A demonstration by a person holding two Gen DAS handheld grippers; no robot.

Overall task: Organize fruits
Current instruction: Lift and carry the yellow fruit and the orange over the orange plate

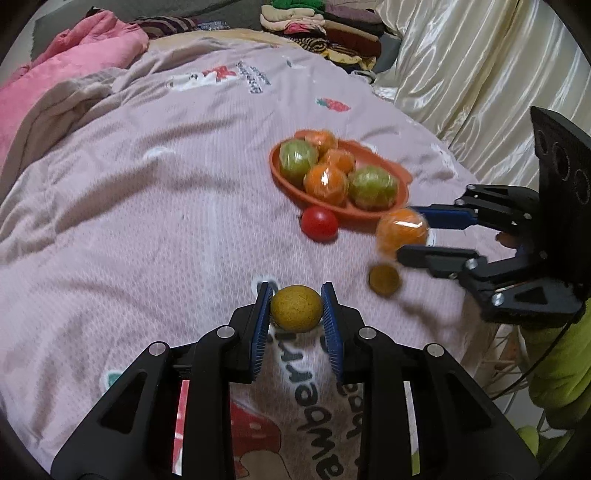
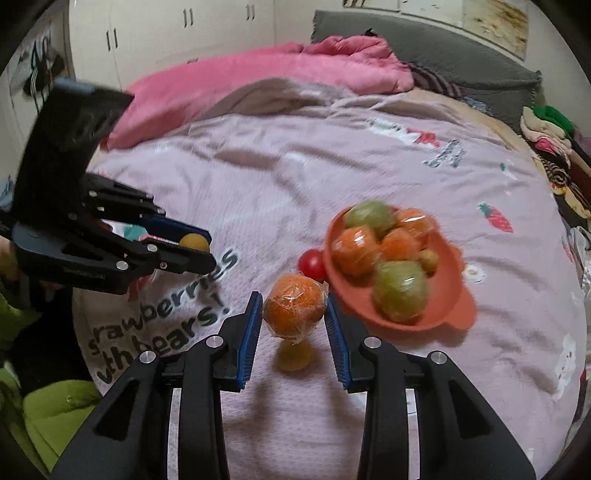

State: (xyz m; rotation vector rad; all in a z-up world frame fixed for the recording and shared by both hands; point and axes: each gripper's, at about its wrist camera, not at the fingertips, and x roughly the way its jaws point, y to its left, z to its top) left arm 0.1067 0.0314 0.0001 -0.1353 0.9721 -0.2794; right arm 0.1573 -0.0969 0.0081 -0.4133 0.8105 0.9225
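My left gripper (image 1: 296, 301) is shut on a small yellow fruit (image 1: 296, 308) and holds it over the bedspread; it also shows in the right wrist view (image 2: 194, 242). My right gripper (image 2: 293, 308) is shut on a plastic-wrapped orange (image 2: 294, 310), lifted above the bed just left of the orange bowl (image 2: 447, 291); the orange also shows in the left wrist view (image 1: 402, 229). The bowl (image 1: 286, 177) holds wrapped oranges, two green fruits and a small yellowish one. A red tomato (image 1: 319, 223) lies on the bed touching the bowl's near rim. A small brownish-yellow fruit (image 1: 384, 280) lies below the right gripper.
The pink printed bedspread (image 1: 166, 206) covers the bed. A pink quilt (image 2: 258, 81) is bunched at the far side. Stacked folded clothes (image 1: 325, 26) lie at the far edge beside a cream satin curtain (image 1: 480, 74). A green-sleeved arm (image 1: 557, 369) is at the right.
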